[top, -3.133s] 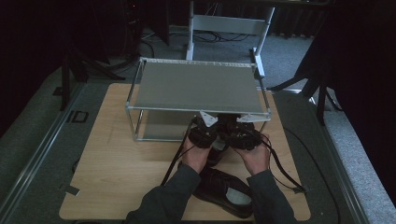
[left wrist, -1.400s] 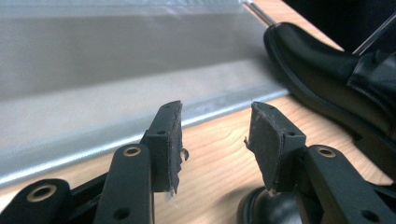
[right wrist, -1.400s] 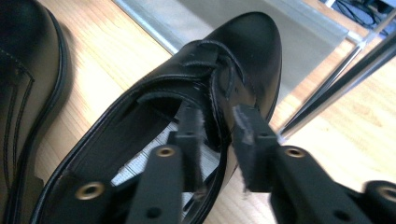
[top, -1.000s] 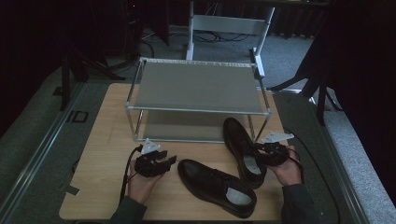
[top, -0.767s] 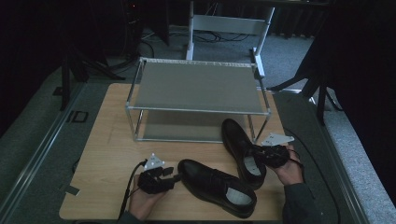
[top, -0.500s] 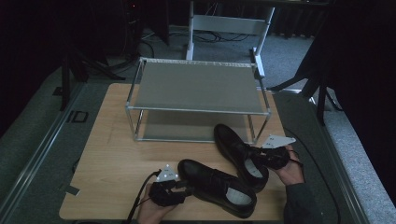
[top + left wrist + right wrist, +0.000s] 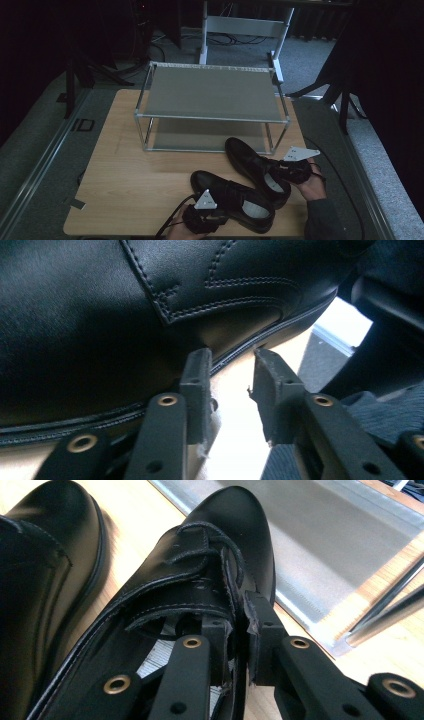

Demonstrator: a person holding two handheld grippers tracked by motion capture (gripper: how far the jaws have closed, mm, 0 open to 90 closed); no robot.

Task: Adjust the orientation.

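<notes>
Right gripper view has the right gripper (image 7: 239, 635) with its jaws clamped on the side wall of one black shoe (image 7: 200, 590) beside the lacing, near the rack (image 7: 210, 95) on the worktop (image 7: 130, 165); that collar is soft yet firm enough to lift by. Left gripper (image 7: 231, 375) has just been closing, jaws still apart and empty against the near shoe (image 7: 230, 197); its smooth flank looks slippery, its far side is hidden.

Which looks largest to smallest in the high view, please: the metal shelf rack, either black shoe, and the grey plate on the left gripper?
1. Metal shelf rack, clearly the largest.
2. The two black shoes, near one and far one, look alike in size; no ranking between them.
3. Grey plate, smallest.
</notes>
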